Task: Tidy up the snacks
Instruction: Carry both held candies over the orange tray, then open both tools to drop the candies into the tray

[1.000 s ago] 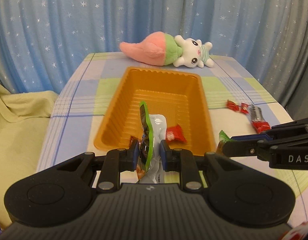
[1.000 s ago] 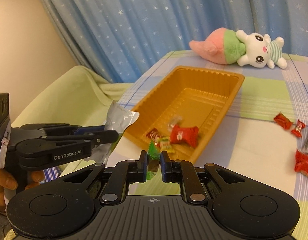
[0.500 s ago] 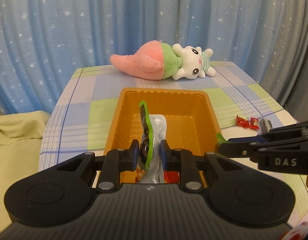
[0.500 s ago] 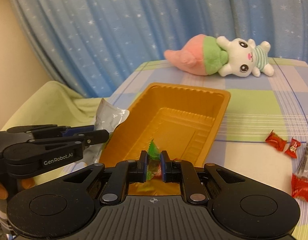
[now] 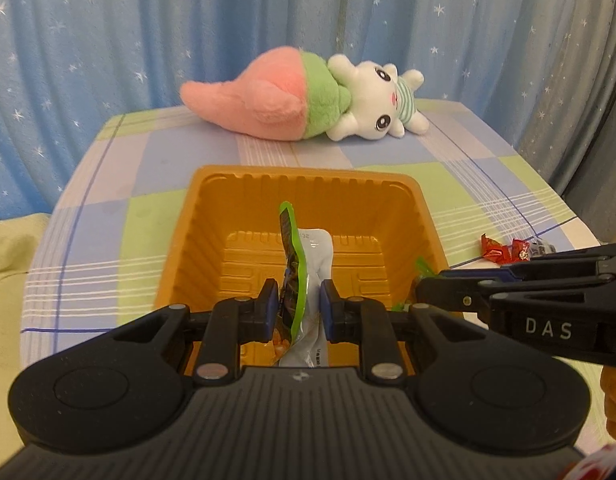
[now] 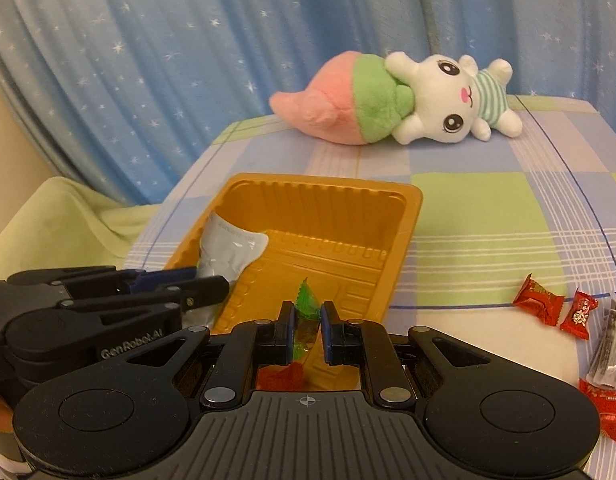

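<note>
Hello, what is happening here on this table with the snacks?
A person holds two grippers over the orange plastic tray. The left gripper is shut on a silver and green snack packet, the right gripper on a small green-wrapped candy. Two red wrapped candies lie on the checked tablecloth.

Snacks over orange tray point(image 5: 426, 216), two pinched.
Silver-and-green pouch point(image 5: 308, 276) upright on edge above tray floor; small green candy point(image 6: 306, 304) at its 3 o'clock. Two red candies point(image 6: 550, 307) on cloth, tray's 3 o'clock.
</note>
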A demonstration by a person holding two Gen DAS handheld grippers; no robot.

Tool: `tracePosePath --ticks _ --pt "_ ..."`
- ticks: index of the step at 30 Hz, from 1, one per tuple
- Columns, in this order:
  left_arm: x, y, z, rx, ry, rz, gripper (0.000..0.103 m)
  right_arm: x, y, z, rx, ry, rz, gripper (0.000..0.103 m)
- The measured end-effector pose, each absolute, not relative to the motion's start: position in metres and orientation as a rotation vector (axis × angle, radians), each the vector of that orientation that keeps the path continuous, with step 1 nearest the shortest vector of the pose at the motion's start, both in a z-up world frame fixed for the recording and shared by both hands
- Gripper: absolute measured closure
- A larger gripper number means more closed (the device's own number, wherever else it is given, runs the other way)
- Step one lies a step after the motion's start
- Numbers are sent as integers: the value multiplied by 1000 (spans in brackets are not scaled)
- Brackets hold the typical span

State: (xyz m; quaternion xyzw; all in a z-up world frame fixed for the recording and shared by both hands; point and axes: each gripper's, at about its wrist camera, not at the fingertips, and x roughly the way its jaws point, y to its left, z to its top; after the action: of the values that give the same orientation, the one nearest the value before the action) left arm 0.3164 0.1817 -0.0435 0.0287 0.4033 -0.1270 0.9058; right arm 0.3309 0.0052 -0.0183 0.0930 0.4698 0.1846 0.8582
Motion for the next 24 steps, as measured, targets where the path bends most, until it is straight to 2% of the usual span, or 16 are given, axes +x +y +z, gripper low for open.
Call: tracePosePath --ticks 12,24 --pt "343 169 -62 56 869 -287 83 343 -1 -28 205 1005 353 89" --pt "339 182 -55 42 859 -269 82 344 -1 -25 210 1004 354 89"
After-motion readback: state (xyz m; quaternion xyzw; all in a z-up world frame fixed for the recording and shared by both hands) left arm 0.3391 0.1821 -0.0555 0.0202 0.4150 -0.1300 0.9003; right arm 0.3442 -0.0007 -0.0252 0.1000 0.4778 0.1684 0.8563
